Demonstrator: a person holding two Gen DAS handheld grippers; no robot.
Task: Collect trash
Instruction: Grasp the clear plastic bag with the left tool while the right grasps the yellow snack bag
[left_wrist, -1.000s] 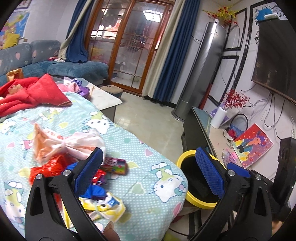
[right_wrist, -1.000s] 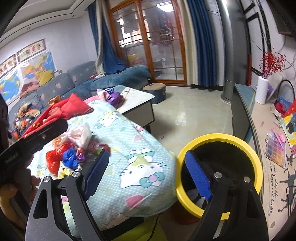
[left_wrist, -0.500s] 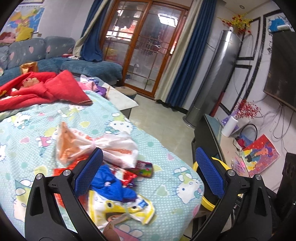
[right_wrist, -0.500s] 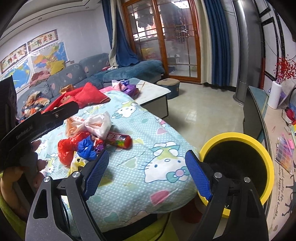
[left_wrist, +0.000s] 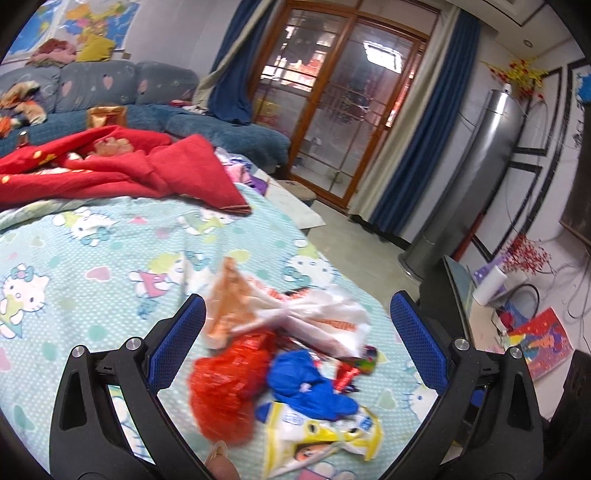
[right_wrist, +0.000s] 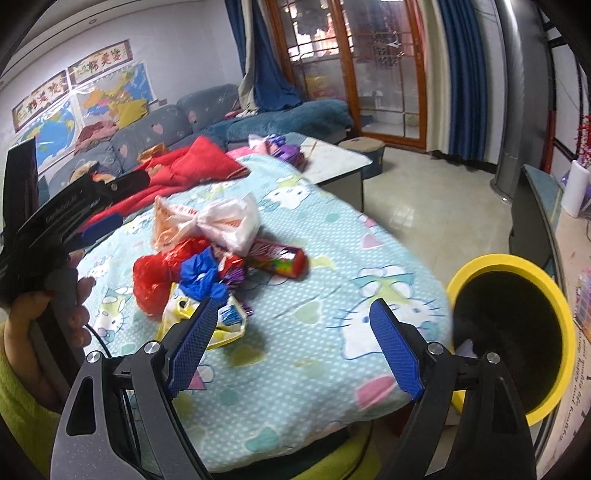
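Left gripper (left_wrist: 295, 339): lower centre, jaws wide, empty — framing the trash pile (left_wrist: 288, 373) to pick from it.
Trash pile: mid-left on the blanket (right_wrist: 332, 295).
Right gripper (right_wrist: 295, 343): spread wide, empty.
Bin (right_wrist: 554, 295): far right, beside the blanket — ready for drops.

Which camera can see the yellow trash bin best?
The right wrist view. There the yellow trash bin shows its round rim and dark inside, beside the bed's edge, past the open right gripper. The left wrist view doesn't show the bin at all.
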